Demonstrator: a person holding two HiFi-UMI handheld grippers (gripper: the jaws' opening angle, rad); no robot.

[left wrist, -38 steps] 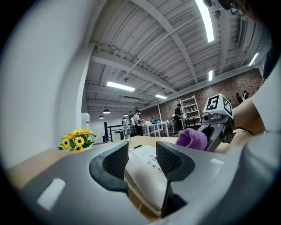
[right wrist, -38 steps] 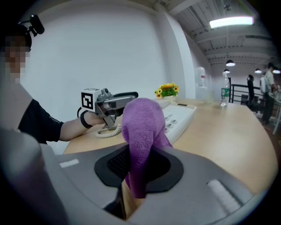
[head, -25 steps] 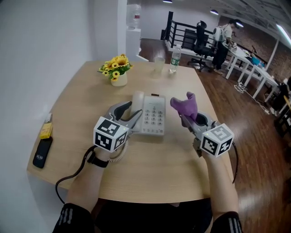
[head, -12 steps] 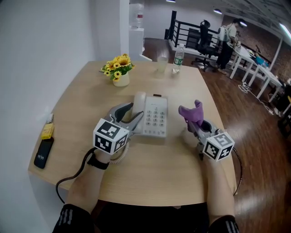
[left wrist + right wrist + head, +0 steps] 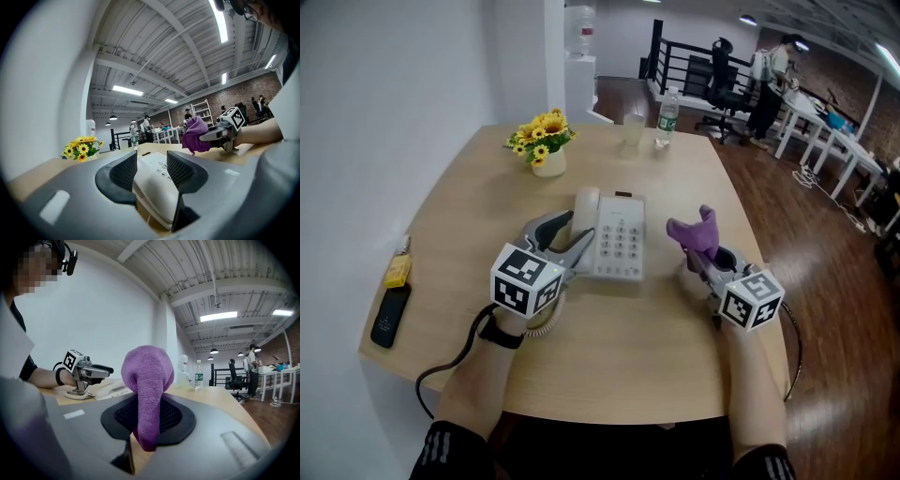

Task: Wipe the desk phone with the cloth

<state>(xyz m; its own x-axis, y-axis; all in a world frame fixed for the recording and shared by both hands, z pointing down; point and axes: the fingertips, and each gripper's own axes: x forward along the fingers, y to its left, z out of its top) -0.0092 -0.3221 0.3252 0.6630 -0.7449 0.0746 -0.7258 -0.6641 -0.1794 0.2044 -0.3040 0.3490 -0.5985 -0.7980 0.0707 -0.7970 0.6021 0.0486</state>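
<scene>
Cloth first: the soft purple fluffy cloth [image 5: 696, 234] is pinched tight in the right gripper [image 5: 692, 255], and it sticks up out of the jaws like a little flag. It hangs in the air just to the right of the flat white desk phone [image 5: 619, 242] and does not touch it. The phone lies in the middle of the round pale wooden table [image 5: 478, 206] with its buttons facing up. The long white handset [image 5: 584, 208] rests in its place on the left side of the phone. The left gripper [image 5: 578, 234] has one jaw on each side of the near end of that handset. In the left gripper view the pads look pressed against it, so it seems to be holding the phone steady. I think the wiping step is in hand: one gripper holds the phone so it cannot slide, and the other brings the cloth. For the next move, the right gripper would need to go left and down until the cloth lies on the buttons, then rub back and forth with a gentle push. The cloth stands up above the jaws, so the gripper may have to tip over for the soft part to meet the phone before the hard jaws do. A small white pot of yellow sunflowers [image 5: 542, 145] stands well behind the phone, out of the way.
</scene>
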